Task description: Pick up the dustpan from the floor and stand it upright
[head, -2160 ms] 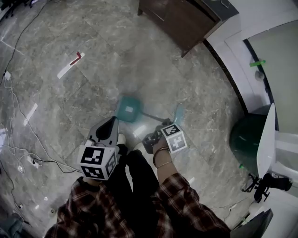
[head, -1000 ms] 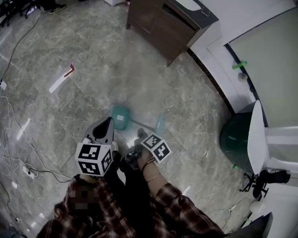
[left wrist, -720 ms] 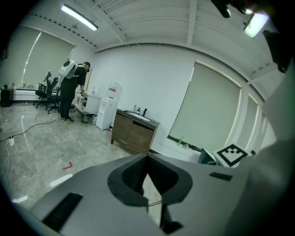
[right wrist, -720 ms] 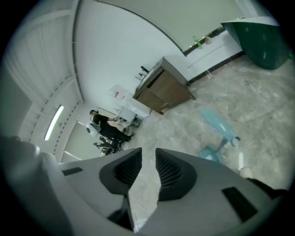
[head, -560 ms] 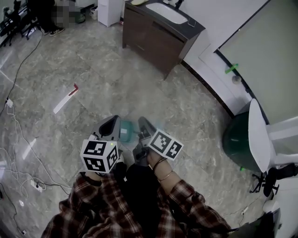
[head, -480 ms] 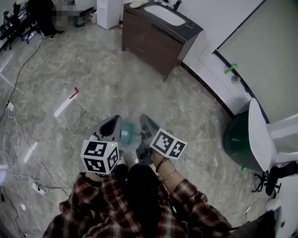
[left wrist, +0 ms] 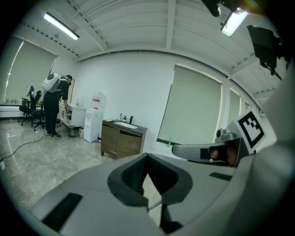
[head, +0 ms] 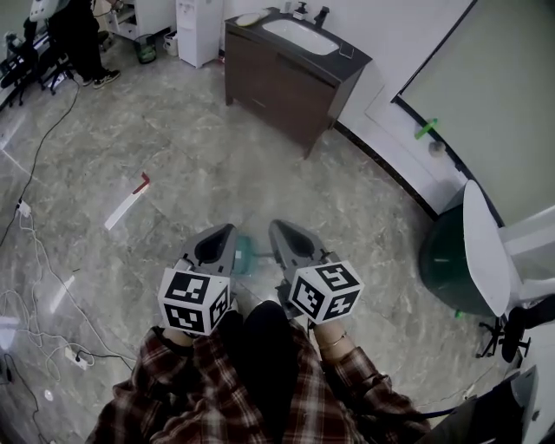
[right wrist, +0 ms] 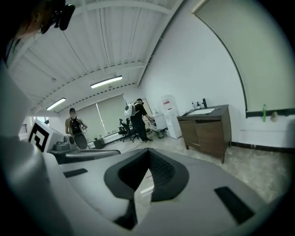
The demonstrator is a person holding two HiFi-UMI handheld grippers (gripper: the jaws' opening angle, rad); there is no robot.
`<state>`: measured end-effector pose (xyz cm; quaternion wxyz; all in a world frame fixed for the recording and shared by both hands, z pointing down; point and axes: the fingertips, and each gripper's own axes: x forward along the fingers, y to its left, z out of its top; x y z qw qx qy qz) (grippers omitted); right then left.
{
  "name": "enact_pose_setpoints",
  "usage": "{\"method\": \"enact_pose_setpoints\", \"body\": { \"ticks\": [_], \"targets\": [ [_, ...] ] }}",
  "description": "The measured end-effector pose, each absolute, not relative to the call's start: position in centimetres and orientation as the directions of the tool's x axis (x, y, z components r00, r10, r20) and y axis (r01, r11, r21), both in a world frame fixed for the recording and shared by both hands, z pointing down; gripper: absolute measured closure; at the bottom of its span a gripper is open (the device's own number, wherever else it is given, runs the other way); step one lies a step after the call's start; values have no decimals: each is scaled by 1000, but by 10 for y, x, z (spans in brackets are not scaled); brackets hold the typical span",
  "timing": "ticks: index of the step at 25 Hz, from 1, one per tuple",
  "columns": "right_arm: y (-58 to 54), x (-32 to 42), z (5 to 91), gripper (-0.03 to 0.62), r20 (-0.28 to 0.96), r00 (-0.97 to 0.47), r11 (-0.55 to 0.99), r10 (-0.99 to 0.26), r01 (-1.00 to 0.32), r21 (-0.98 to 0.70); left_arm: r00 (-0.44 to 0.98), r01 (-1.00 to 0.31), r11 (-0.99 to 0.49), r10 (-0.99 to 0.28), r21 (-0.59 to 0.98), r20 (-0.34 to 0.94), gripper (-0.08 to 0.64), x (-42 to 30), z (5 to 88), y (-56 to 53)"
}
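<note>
In the head view only a small teal part of the dustpan [head: 244,255] shows on the floor, far below and between my two raised grippers. Whether it stands upright I cannot tell from above. My left gripper [head: 227,229] is shut with nothing in it, its tips meeting in the left gripper view [left wrist: 146,155]. My right gripper [head: 276,225] is level with it, also shut and empty, as the right gripper view [right wrist: 148,150] shows. Both point out over the floor towards the cabinet. Neither gripper view shows the dustpan.
A brown sink cabinet [head: 290,69] stands ahead against the wall, with a white water dispenser [head: 198,26] to its left. A dark green bin [head: 451,260] and a white chair [head: 486,251] are at the right. Cables [head: 26,217] and a white strip [head: 127,201] lie at the left.
Both grippers have risen, the right one more, and it has rolled and shut empty. The dustpan, which lay flat with its handle stretched right, now shows as a small teal patch between them.
</note>
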<state>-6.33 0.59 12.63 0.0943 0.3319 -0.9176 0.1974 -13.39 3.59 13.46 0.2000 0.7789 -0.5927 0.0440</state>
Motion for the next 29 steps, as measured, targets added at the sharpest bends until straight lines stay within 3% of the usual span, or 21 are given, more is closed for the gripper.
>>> {"method": "enact_pose_setpoints", "body": {
  "ticks": [10, 29],
  "targets": [
    [16, -71, 126, 581, 317, -744, 724, -588, -659, -205, 272, -947, -198, -912, 252, 307, 558, -148, 137, 42],
    [8, -91, 133, 581, 313, -748, 721, -586, -657, -221, 226, -960, -153, -920, 236, 320, 559, -179, 144, 46]
  ]
}}
